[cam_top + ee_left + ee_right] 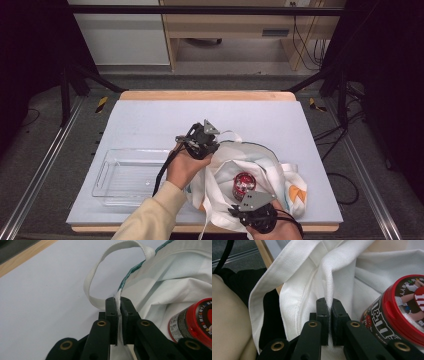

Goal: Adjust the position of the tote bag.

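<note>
One pale blue mat [150, 120] tops the wood-edged table [205, 95].

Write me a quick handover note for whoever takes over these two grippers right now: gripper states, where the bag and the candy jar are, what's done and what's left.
Left gripper: shut on the white tote bag, pinching its rim by the strap.
Right gripper: shut on the bag's near edge.
Between them the bag's mouth is held open on the table mat.
Red-lidded candy jar: inside the open bag.
Clear plastic tray: left of the bag, nothing in it.
Done: jar appears to be in the bag.
Left: probably release or lift the bag; keep both grips even so the jar stays in.
</note>
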`<state>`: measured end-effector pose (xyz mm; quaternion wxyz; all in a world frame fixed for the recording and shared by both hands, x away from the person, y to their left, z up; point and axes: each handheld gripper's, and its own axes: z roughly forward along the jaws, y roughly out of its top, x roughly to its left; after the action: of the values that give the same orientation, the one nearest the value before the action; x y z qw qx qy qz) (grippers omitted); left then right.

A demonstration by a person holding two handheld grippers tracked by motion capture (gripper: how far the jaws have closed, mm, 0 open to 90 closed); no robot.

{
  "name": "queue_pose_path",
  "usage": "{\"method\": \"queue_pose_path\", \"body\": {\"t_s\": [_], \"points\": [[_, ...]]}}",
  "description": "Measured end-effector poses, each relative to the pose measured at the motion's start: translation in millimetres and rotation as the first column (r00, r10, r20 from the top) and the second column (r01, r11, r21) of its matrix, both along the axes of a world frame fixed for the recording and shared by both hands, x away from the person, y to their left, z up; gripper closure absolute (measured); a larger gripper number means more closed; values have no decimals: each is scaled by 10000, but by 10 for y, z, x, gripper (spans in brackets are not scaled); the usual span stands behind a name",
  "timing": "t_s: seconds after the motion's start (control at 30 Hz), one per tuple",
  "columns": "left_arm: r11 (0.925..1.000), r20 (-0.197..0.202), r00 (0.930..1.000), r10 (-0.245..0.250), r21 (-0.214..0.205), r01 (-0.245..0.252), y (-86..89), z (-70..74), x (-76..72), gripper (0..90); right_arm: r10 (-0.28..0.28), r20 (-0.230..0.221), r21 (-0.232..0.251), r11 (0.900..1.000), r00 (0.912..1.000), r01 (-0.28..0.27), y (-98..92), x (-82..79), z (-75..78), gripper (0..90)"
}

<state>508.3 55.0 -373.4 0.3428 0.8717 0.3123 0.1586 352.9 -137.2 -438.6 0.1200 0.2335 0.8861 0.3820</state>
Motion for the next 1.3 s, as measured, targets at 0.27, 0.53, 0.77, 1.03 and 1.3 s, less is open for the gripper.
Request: {"method": "queue_pose_path", "body": {"t_s": [0.27, 0.53, 0.77, 1.03, 1.3], "points": [[9999, -116, 9999, 106, 14, -106, 7, -53, 49, 857, 62, -135, -30, 10000, 9999, -63, 9, 1, -31, 867], [9998, -232, 9995, 198, 32, -198, 7, -98, 91, 858, 118, -244, -167, 9998, 9996, -122, 27, -8, -64, 868], [9997, -310, 9993, 222, 129, -218, 1, -126, 120, 858, 145, -337, -183, 9997, 9993, -151, 30, -10, -77, 868], [9994, -383, 9988, 311, 131, -306, -18, -178, 153, 859, 203, -406, -161, 9997, 9990, -209, 32, -9, -94, 868], [9989, -491, 9980, 388, 283, -375, -39, -240, 196, 859, 224, -413, -153, 9996, 9989, -230, 31, -6, -102, 867]]}}
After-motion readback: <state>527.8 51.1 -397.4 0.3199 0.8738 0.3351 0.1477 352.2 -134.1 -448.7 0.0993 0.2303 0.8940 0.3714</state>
